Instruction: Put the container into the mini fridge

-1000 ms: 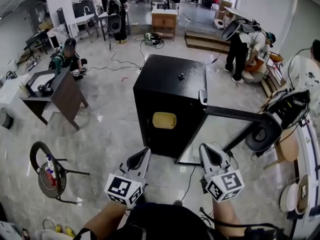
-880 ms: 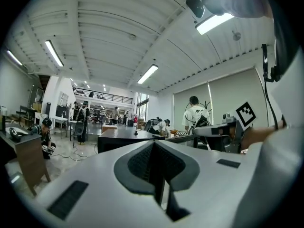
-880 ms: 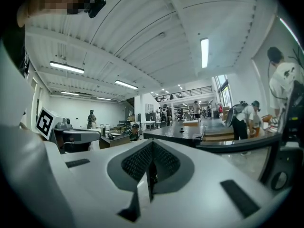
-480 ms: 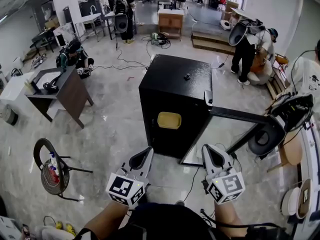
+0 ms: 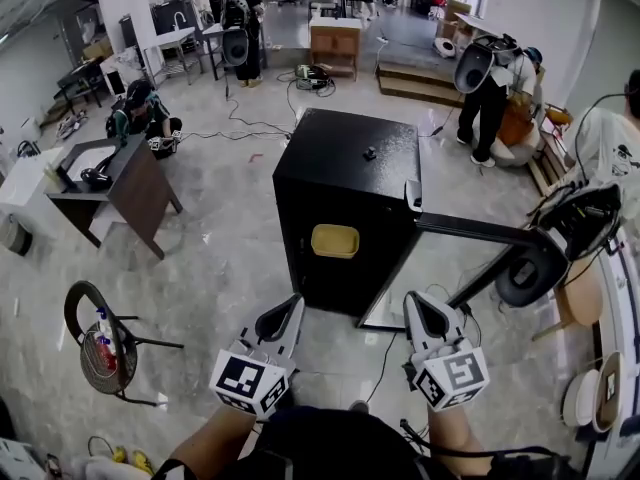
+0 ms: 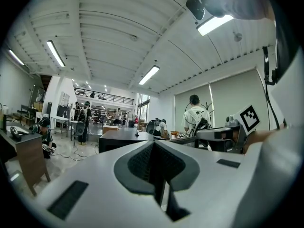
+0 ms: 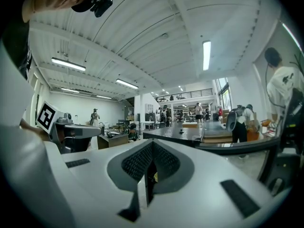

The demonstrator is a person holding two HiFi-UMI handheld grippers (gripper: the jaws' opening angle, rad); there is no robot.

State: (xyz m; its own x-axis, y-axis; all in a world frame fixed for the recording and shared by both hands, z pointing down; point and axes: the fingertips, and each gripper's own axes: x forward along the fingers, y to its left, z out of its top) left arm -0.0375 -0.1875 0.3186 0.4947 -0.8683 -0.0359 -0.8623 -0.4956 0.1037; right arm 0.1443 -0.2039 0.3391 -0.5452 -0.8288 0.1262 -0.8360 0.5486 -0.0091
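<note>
A black mini fridge (image 5: pixel 340 183) stands on the floor ahead, its door (image 5: pixel 470 230) swung open to the right. A yellow container (image 5: pixel 334 240) sits inside the fridge, in its upper part. My left gripper (image 5: pixel 290 306) and right gripper (image 5: pixel 418 304) are held side by side in front of the fridge, well short of it, and both point at it. Both are shut with nothing between the jaws, as the left gripper view (image 6: pixel 154 144) and the right gripper view (image 7: pixel 152 145) confirm. The fridge top (image 7: pixel 183 132) shows level beyond the right jaws.
A dark wooden desk (image 5: pixel 125 183) stands to the left, and a round stool with bottles (image 5: pixel 98 346) at the near left. A cable (image 5: pixel 385 353) runs across the floor by the door. A black round chair (image 5: pixel 530 268) sits beyond the door. Several people work around the room.
The head view has swayed a little. Both grippers, the fridge and the container stand as before.
</note>
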